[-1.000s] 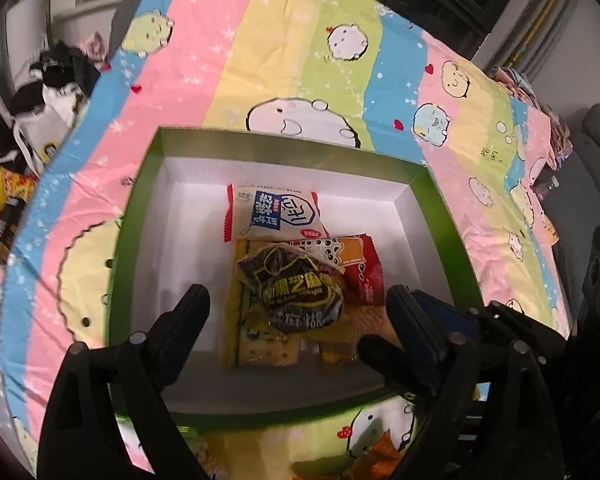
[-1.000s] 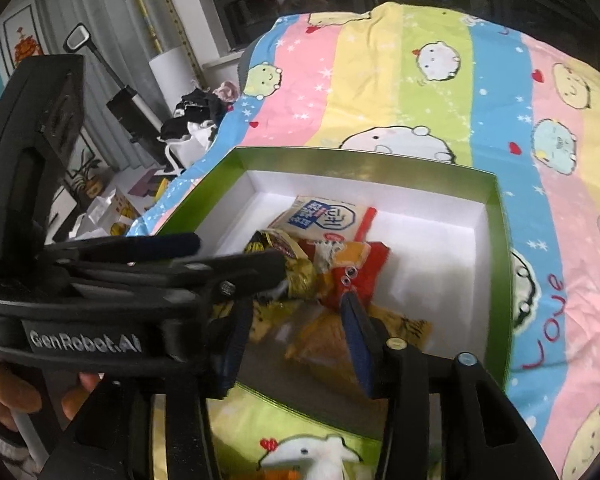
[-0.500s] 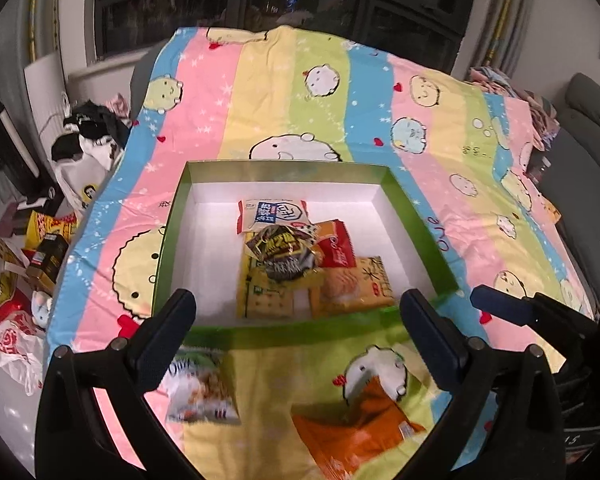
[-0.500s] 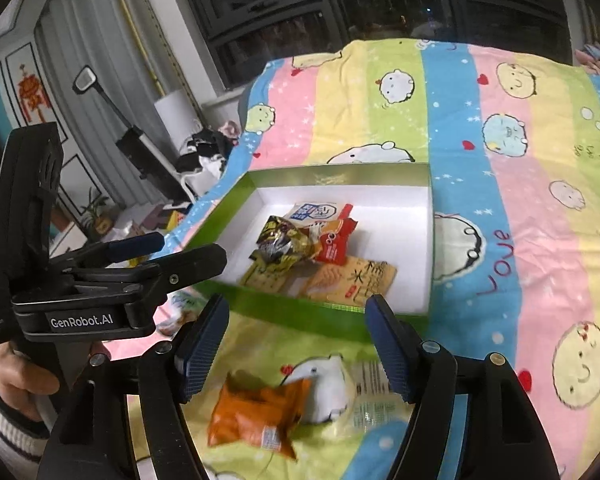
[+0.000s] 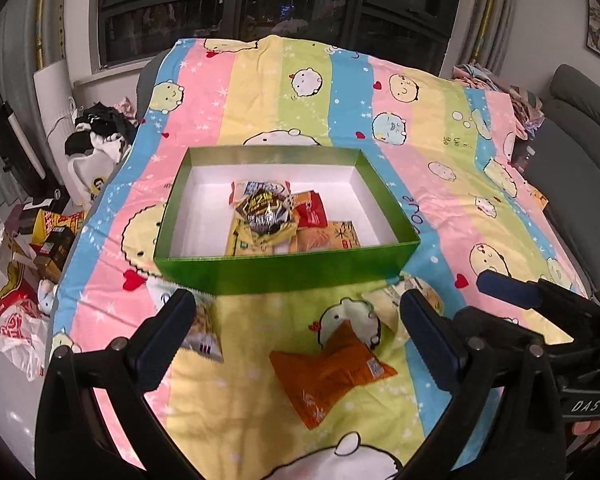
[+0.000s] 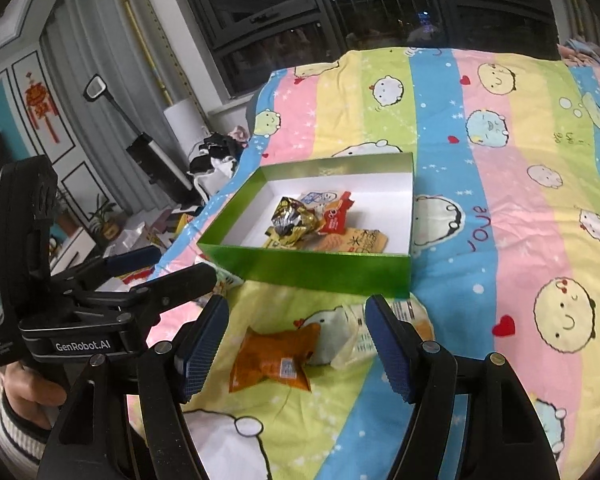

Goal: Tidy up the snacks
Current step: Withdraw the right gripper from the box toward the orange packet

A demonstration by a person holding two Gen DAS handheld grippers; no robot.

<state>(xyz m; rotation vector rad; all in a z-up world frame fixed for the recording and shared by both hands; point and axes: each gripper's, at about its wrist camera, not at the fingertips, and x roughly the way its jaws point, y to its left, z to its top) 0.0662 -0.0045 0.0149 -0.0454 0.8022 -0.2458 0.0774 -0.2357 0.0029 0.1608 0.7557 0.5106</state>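
Several risks can be judged from here. The orange crinkled foil snack packet (image 5: 327, 372) lies flat and slightly puffed on the bedspread, so a grasp taken too shallow could let the slick film slide out from between the pads, or a pinch of the soft striped cartoon bedspread (image 5: 440, 168) could be gathered along with it. The pale cream plastic packet (image 6: 360, 332) lies just to the right of the orange one and appears to touch its far corner, so it could be dragged when one is lifted. A third packet, white with a printed front (image 5: 200, 332), is partly hidden behind a finger of the left hand-held gripper (image 5: 296, 340) and could be overlooked; what it holds cannot be made out clearly. The shallow green cardboard box with a white inside (image 5: 284, 276) is light, and its near wall could be nudged along the bedspread if a packet is carried in too low.

The left hand-held gripper is spread wide with nothing between its fingers, the orange packet lying below and between them. The right hand-held gripper (image 6: 296, 340) is also apart, somewhat narrower, and empty. The jaws of both have just been opening, with nothing between them.

Inside the box, toward its middle and left, a small heap is seen: a dark glossy packet with gold lettering (image 5: 264, 210) on top, a white and blue one behind it, a red one to its right, and yellow and orange flat packs beneath. The right part of the box floor is bare. Three packets are left outside, near the box's front wall.
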